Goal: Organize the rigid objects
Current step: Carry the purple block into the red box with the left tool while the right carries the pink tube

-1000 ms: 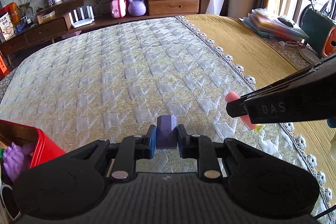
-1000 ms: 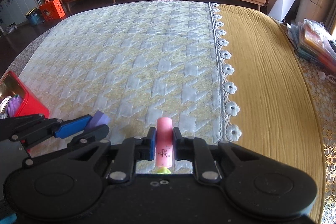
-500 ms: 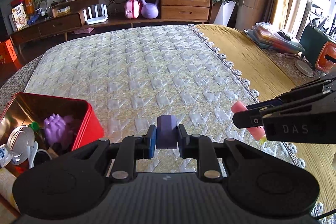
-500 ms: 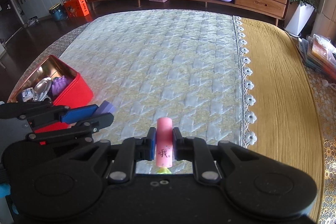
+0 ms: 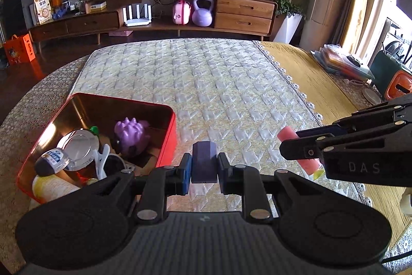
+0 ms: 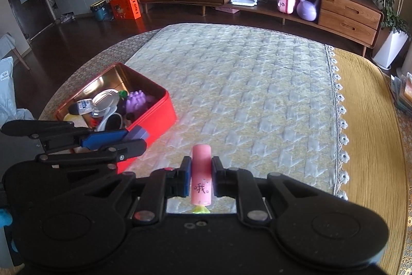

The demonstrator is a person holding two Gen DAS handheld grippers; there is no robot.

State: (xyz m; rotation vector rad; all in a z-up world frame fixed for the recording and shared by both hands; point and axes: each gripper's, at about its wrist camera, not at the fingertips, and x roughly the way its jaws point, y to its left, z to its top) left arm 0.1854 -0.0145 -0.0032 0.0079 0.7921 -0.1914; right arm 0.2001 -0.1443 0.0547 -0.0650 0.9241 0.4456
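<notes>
Left wrist view: my left gripper [image 5: 204,168] is clamped on a purple block [image 5: 204,161], held above the quilted bed cover [image 5: 219,94] just right of the open red tin [image 5: 168,143]. My right gripper [image 6: 201,178] pinches a pink cylinder [image 6: 201,177] upright, over the cover. The tin holds a spiky purple toy [image 5: 132,134] and clutter.

Red tin [image 5: 168,143] on quilted bed [image 5: 206,84]

The left gripper [image 5: 204,166] is clamping a purple block [image 5: 204,162] beside the red tin [image 5: 168,143]; the right gripper [image 5: 300,146] is gripping a pink cylinder [image 5: 298,149].
</notes>
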